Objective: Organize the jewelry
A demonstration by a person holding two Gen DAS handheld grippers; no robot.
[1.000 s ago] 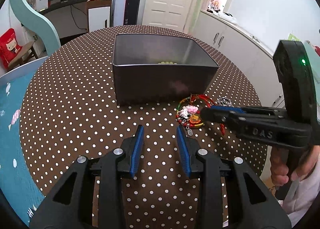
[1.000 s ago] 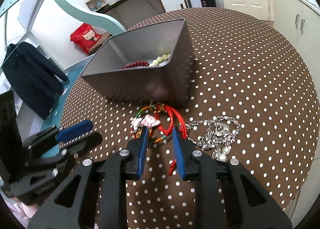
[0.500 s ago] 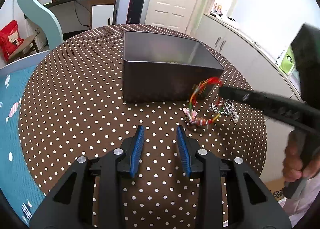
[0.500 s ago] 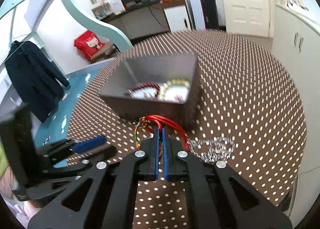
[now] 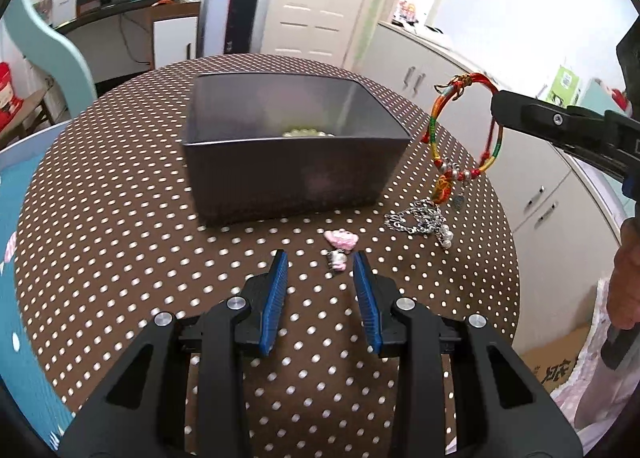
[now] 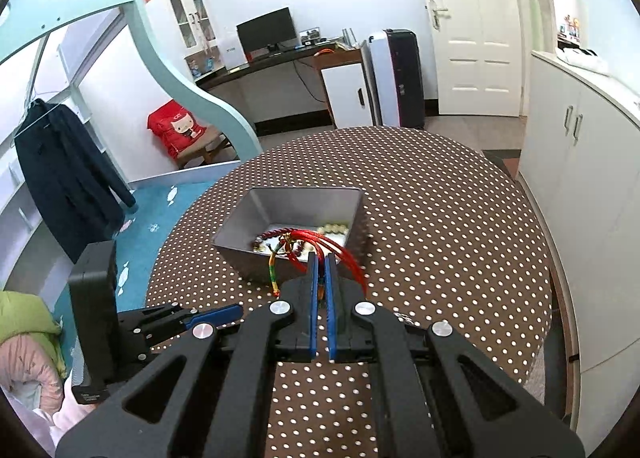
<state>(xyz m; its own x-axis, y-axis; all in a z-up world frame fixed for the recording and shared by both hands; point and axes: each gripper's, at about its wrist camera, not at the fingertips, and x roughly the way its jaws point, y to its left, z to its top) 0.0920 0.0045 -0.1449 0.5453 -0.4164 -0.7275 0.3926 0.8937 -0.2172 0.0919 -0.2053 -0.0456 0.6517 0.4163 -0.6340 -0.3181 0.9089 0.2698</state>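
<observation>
Mid-frame, the dark grey rectangular box [image 6: 296, 226] holds a dark red bead string [image 6: 272, 236] and pale bead bracelet [image 5: 308, 133]. The right gripper [image 6: 320, 258] is clamped on a red braided cord bracelet [image 5: 466, 130]; the left gripper [image 5: 318, 270], bottom centre, gapes empty.

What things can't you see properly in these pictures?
- Gray box, left wrist view: its near wall hides most of the inside; only some pale beads peek over.
- Red cord bracelet, right wrist view: the shut right tool covers the part it grips, and the hanging charms are hidden below.
- Silver chain, left wrist view: too tangled and small to tell the pieces apart.
- Pink charms: too small to make out.
</observation>
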